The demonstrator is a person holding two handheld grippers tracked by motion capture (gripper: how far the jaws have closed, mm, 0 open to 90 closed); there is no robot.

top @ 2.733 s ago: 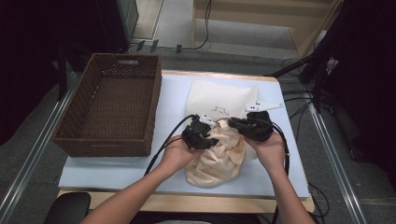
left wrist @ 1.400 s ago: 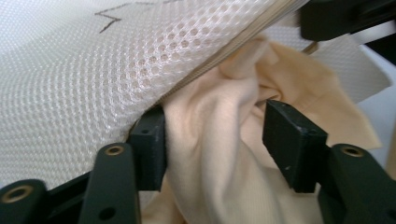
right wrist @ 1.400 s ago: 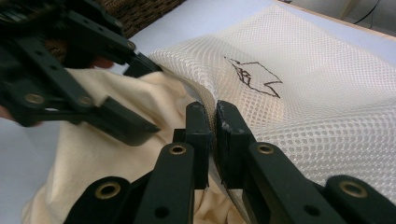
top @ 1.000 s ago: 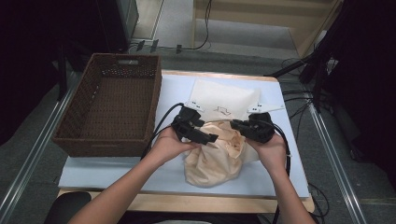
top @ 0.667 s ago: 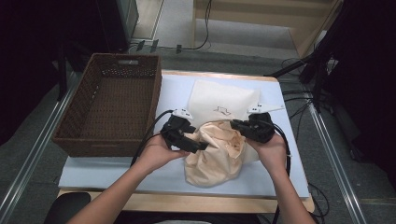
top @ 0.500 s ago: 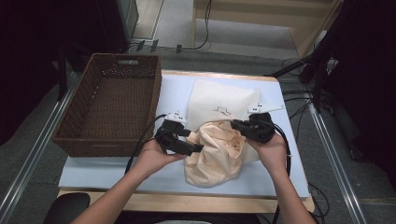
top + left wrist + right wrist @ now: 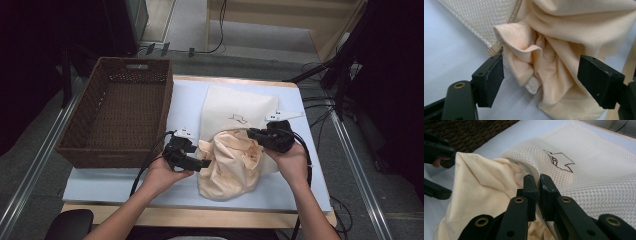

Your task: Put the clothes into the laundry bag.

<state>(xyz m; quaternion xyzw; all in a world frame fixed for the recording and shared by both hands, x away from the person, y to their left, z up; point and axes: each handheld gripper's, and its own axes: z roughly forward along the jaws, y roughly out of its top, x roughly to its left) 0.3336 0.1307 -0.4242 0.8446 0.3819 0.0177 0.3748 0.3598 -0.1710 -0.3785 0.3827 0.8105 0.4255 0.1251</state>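
Two grippers at peach garment [image 7: 230, 162], half in mesh bag [image 7: 240, 107] on desk. R gripper [image 7: 537, 186] clamped on bag rim; L gripper [image 7: 540, 81] fingers apart beside cloth. Soft, light, floppy; pinch bunched fold.

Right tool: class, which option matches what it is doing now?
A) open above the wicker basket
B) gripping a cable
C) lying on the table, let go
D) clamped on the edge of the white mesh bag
D: the right tool has its jaws closed on the rim of the mesh bag, beside the peach cloth.
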